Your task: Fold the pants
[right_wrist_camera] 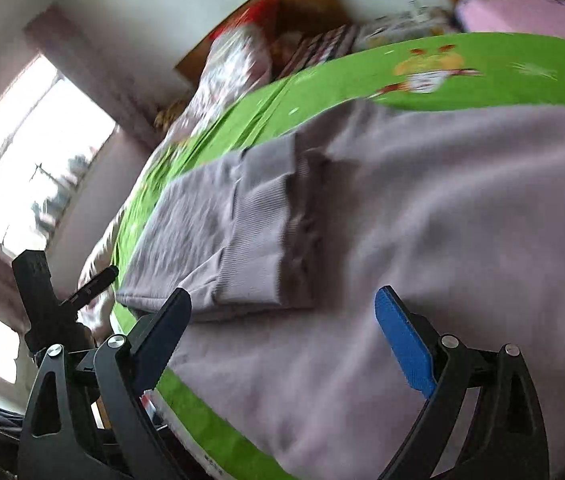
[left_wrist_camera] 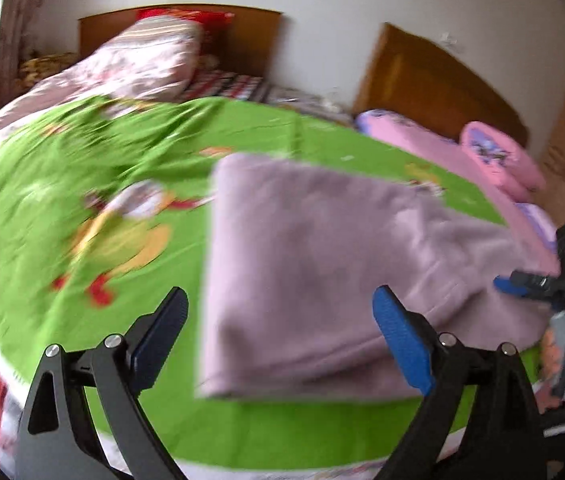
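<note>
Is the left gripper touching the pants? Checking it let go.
Apart: the left wrist view shows the left gripper wide open, pads clear of the pants.

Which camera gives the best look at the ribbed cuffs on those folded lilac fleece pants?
The right wrist view: the ribbed cuffs lie close ahead, ribbing visible, folded onto the lilac fleece pants. The left wrist view shows only the blurred folded pants on the green bedsheet; no cuffs can be made out.
</note>
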{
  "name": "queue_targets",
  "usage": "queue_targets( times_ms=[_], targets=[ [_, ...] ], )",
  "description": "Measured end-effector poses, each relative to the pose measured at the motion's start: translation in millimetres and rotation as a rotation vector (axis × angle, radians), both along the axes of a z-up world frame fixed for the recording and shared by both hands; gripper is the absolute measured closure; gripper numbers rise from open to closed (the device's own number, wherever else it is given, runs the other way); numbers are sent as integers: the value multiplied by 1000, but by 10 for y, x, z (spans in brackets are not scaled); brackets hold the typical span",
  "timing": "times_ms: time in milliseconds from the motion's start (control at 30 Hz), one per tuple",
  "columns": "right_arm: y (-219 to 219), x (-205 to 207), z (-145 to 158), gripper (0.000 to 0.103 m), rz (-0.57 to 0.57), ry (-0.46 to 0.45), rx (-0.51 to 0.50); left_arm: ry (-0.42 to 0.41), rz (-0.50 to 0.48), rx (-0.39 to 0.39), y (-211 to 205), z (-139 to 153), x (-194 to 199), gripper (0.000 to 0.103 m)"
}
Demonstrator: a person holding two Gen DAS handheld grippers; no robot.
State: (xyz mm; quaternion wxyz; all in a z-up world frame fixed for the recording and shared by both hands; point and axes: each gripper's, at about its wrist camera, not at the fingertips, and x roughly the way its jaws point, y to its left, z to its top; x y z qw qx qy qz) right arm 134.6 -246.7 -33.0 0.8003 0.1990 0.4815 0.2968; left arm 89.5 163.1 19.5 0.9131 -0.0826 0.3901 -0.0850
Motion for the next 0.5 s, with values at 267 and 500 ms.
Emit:
queue_targets(
  times_ms=[267,500],
  targets=[
    [420,342,-14,14,88,21,-97,-69,-117,197,-384,-134,-112,10],
    [305,322,-70,77,84,66,-80,-32,-165,201,-306,-333,19,6]
  ],
)
